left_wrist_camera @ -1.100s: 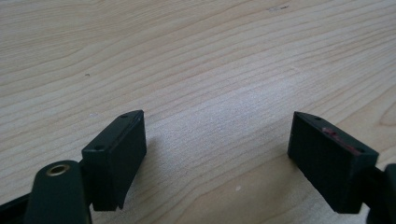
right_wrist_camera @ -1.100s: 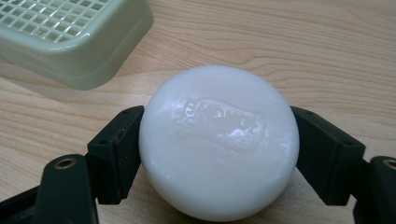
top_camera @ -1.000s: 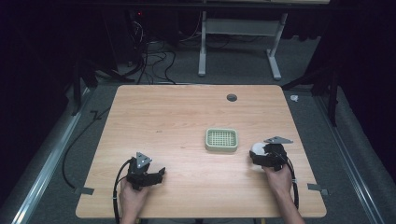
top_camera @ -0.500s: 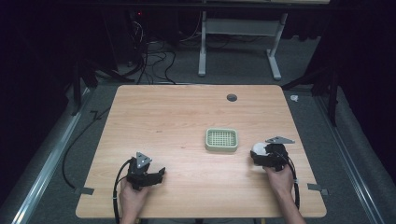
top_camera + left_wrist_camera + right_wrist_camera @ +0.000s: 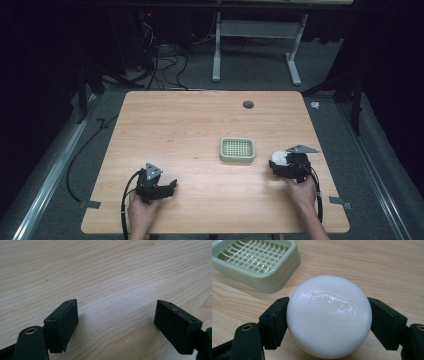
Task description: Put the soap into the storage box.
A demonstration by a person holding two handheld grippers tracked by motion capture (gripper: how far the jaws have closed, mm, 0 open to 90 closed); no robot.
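Observation:
A round white soap bar (image 5: 329,320) with embossed lettering sits between the two jaws of my right gripper (image 5: 328,305), and both jaws press against its sides. In the high view this gripper (image 5: 281,163) is at the table's right, with the soap (image 5: 277,157) at its tip, just right of a pale green soap dish (image 5: 237,150). The dish (image 5: 257,257) has a grid floor and holds nothing. My left gripper (image 5: 168,186) rests at the front left of the table, and its jaws (image 5: 116,307) stand wide apart over bare wood.
The wooden table (image 5: 190,130) has a dark round cable hole (image 5: 248,104) near its far edge. Bits of tape (image 5: 90,204) mark the front corners. Cables and a desk frame (image 5: 255,45) lie on the dark floor beyond.

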